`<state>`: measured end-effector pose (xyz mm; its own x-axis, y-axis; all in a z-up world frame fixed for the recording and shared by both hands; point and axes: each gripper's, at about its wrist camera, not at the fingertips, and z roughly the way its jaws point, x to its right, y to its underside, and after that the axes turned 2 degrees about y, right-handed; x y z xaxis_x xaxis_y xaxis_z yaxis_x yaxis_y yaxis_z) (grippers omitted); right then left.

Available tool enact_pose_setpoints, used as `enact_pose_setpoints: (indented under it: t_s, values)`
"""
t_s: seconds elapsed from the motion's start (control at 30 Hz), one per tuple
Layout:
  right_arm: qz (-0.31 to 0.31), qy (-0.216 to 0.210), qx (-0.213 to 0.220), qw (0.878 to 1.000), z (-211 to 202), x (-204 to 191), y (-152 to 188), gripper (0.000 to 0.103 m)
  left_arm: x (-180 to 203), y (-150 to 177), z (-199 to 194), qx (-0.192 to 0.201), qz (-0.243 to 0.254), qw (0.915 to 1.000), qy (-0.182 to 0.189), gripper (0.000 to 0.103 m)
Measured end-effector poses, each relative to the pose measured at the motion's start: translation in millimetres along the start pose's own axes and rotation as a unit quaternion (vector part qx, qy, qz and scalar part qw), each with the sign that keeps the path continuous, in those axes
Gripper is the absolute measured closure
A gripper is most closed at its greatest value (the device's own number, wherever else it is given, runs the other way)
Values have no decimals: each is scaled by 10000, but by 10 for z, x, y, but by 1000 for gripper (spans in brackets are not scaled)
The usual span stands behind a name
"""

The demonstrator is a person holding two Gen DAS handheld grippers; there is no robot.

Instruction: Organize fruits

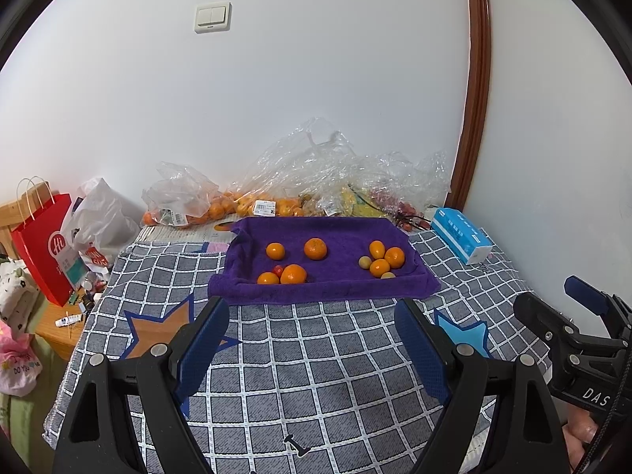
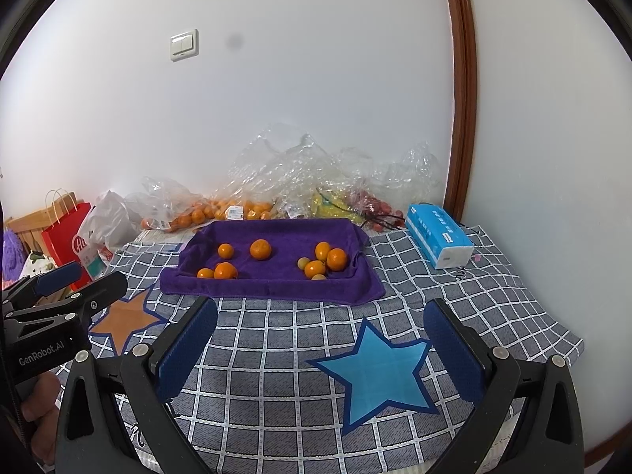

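Observation:
A purple towel-lined tray (image 1: 339, 288) (image 2: 276, 288) sits on the checked cloth. On its left lie several oranges (image 1: 315, 248) (image 2: 260, 249) and a small red tomato (image 1: 278, 270). On its right lie more oranges (image 1: 394, 257) (image 2: 336, 259) and two small yellow-green fruits (image 1: 364, 262) (image 2: 303, 263). My left gripper (image 1: 312, 316) is open and empty, short of the tray's front edge. My right gripper (image 2: 320, 320) is open and empty, also in front of the tray. Each gripper shows at the edge of the other's view.
Clear plastic bags with oranges (image 1: 237, 205), bananas and red fruit (image 2: 371, 203) lie behind the tray by the wall. A blue tissue pack (image 1: 460, 239) (image 2: 438, 239) lies to the right. A red paper bag (image 1: 43, 245) and clutter stand at the left.

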<state>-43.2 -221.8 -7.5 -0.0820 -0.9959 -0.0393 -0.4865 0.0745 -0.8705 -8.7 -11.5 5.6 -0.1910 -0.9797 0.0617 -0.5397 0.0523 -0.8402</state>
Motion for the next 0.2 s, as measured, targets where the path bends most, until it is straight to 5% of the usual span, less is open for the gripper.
enact_pose_setpoints:
  t_s: [0.2]
  values:
    - [-32, -5, 1, 10000, -14, -23, -1, 0, -7, 0, -1, 13, -14, 10000, -11, 18]
